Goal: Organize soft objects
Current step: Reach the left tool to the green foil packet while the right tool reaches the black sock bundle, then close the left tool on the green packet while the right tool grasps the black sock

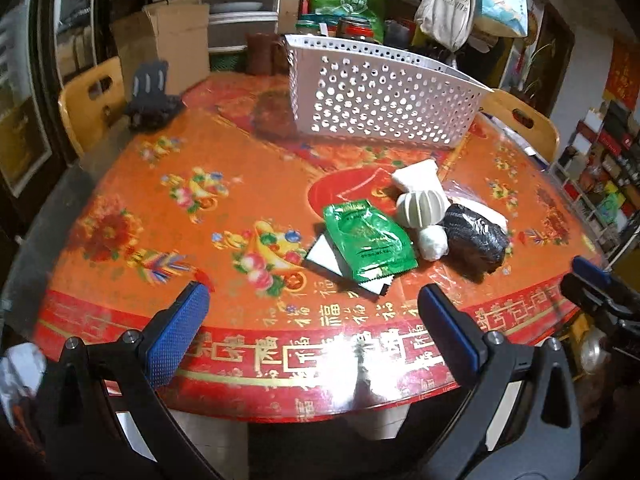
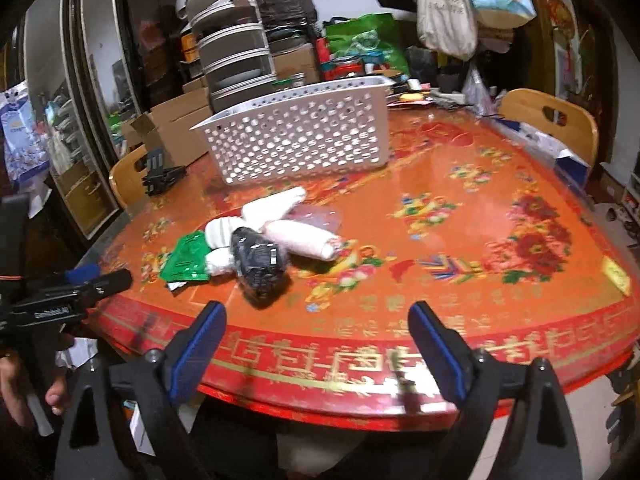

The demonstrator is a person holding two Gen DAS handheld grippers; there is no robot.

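Stock on your table (image 1: 132, 208), as it stands:

- White perforated basket (image 1: 384, 96): at the far side, about 12 o'clock from your left gripper (image 1: 314, 330). Its interior is hidden from both views, so you cannot confirm what it holds; judged from the heap outside it, sorting has hardly begun.
- Green foil packet (image 1: 368, 240): lying flat at 1 o'clock from the left gripper, on top of a white flat packet (image 1: 322, 256).
- White ribbed ball (image 1: 422, 208): just behind the green packet, touching a white folded cloth (image 1: 416, 172) on its far side.
- Small white wrapped bundle (image 1: 432, 242): between the green packet and a black wrapped bundle (image 1: 476, 238), touching both.
- Pale pink roll (image 2: 300, 242): seen from the right wrist, behind the black bundle at 11 o'clock from your right gripper (image 2: 316, 348). Motion blur makes its material uncertain.

Grippers: both have their jaws spread wide and carry nothing. Both hover over the near edge of the table, apart from the heap.

Done: nothing you can verify. Left: every listed item sits outside the basket, well apart from it.
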